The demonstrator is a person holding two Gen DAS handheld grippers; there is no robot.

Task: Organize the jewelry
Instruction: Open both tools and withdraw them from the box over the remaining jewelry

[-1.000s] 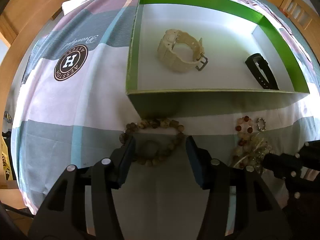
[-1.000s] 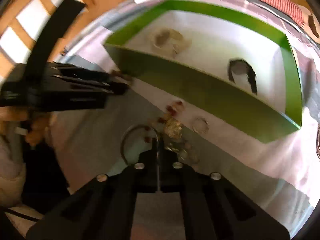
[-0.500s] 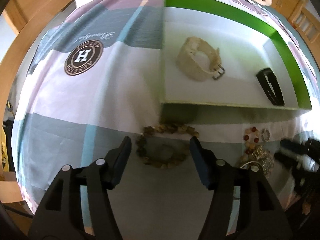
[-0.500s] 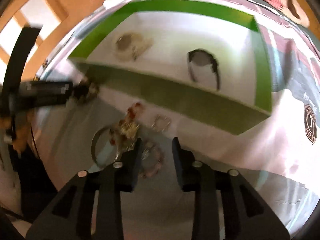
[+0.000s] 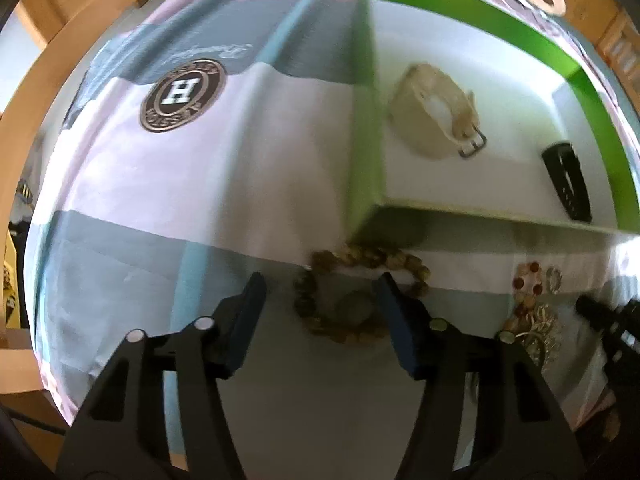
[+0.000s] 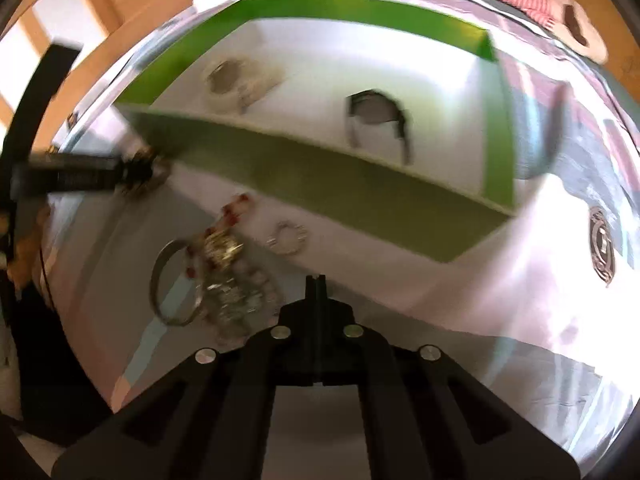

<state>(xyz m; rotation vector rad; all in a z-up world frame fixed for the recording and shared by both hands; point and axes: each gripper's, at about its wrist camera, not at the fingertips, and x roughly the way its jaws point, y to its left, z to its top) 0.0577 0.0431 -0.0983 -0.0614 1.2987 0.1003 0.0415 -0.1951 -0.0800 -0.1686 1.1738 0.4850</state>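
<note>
Left gripper (image 5: pixel 320 300) jaws spread wide, nothing pinched, hovering over the bedsheet (image 5: pixel 168 184). Bead bracelet (image 5: pixel 356 292) lies on the sheet at 12 o'clock of the tips, mostly between them, right finger overlapping its right edge in view; contact can't be confirmed. Green box (image 5: pixel 362 128) sits just past the bracelet at 12 to 1 o'clock, near corner almost over the beads. Inside: beige watch (image 5: pixel 436 120) at the left, black strap (image 5: pixel 568 186) at the right, well apart. Jewelry pile (image 5: pixel 532 308) on the sheet at 3 o'clock, outside the box. Round H logo (image 5: pixel 182 96) printed on the sheet at 10 o'clock. Right gripper (image 6: pixel 316 284) jaws pressed together, nothing visible between them, above the sheet. Same pile (image 6: pixel 228 276) at its 10 o'clock with a metal bangle (image 6: pixel 172 284) on its left side; small ring (image 6: pixel 288 238) at 11 o'clock, apart from the pile. Box front wall (image 6: pixel 340 188) at 12 o'clock. Both views motion-blurred.
</note>
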